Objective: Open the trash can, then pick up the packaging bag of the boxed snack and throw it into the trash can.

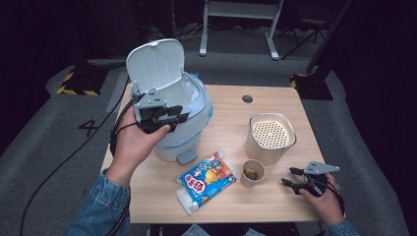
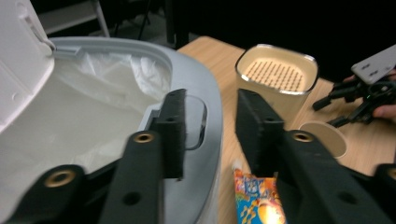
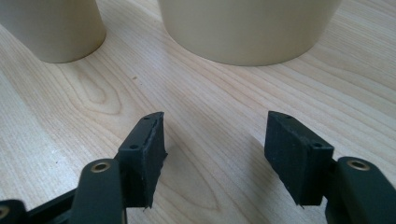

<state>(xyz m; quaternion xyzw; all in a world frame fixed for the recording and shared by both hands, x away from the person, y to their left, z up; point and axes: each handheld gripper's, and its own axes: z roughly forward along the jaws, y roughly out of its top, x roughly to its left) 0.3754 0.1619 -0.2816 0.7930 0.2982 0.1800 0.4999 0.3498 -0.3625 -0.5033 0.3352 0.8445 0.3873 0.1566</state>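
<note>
My left hand-held gripper point(image 1: 179, 114) hangs over the front rim of the white plastic pedal bin point(image 1: 182, 142). Its two black jaws stand apart with nothing clamped between them. In the left gripper view, my left hand-held gripper point(image 2: 208, 116) has one jaw above the grey rim point(image 2: 205, 88) and the other just past the rim's outer edge, over the worktop. I cannot tell whether either pad touches the rim. The bin's white hinged lid point(image 1: 155, 64) stands raised on the far side of this hand-held gripper. The white plastic liner bag point(image 2: 93, 93) fills the inside of the bin, below and beside the jaw over the rim. The grey foot pedal point(image 1: 187, 156) sticks out from the bin's base, beneath this hand-held gripper and nearer to me.

A blue and orange printed snack packet point(image 1: 206, 179) lies flat on the light wooden worktop point(image 1: 231, 113), below my left hand-held gripper and between my two hands. The left gripper view shows a corner of that packet point(image 2: 257, 200) under the outer jaw.

My right hand-held gripper point(image 1: 287, 176) sits low at the worktop, well apart from the bin. Its jaws are also apart, and in the right gripper view, bare wood point(image 3: 187, 93) shows in the gap of this hand-held gripper point(image 3: 215, 135). Just ahead of it stands a small beige paper cup point(image 1: 253, 172) with something dark in it. Beside that is a larger beige round-cornered canister point(image 1: 270, 140) with a perforated top. Neither touches the jaws.
</note>
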